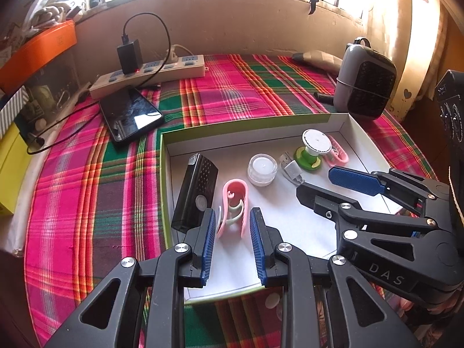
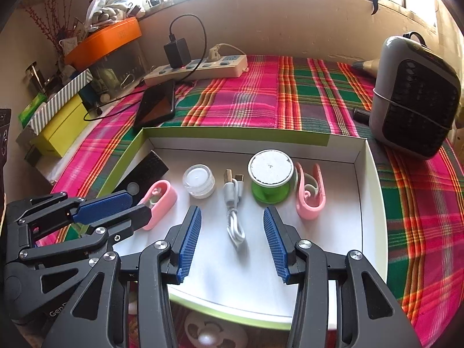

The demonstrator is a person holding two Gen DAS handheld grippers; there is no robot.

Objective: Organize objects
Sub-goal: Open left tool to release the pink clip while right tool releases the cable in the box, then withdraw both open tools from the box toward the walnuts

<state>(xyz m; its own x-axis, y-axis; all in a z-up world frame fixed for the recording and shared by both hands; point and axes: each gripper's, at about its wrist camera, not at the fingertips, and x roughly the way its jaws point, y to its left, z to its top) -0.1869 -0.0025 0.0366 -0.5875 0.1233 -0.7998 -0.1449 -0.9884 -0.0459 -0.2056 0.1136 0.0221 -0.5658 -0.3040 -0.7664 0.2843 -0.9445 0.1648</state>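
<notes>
A white shallow box with green rim [image 1: 249, 123] [image 2: 232, 131] lies on the plaid cloth. In it are a black perforated device [image 1: 197, 188] [image 2: 145, 174], a pink clip [image 1: 236, 203] [image 2: 161, 200], a small clear jar [image 1: 262, 169] [image 2: 199, 180], a white USB cable [image 1: 291, 169] [image 2: 235, 211], a green holder with a white round top [image 1: 314, 145] [image 2: 271, 174] and a second pink clip [image 1: 337, 150] [image 2: 310, 194]. My left gripper [image 1: 233, 220] [image 2: 127, 206] is open with its jaws on either side of the near pink clip. My right gripper [image 2: 232, 217] [image 1: 324, 184] is open above the cable.
A phone [image 1: 130, 114] [image 2: 158, 104] and a power strip with a black charger [image 1: 150, 72] [image 2: 200, 68] lie at the back left. A grey fan heater [image 1: 365, 81] [image 2: 414, 95] stands at the back right. Yellow and orange boxes [image 2: 58, 127] line the left edge.
</notes>
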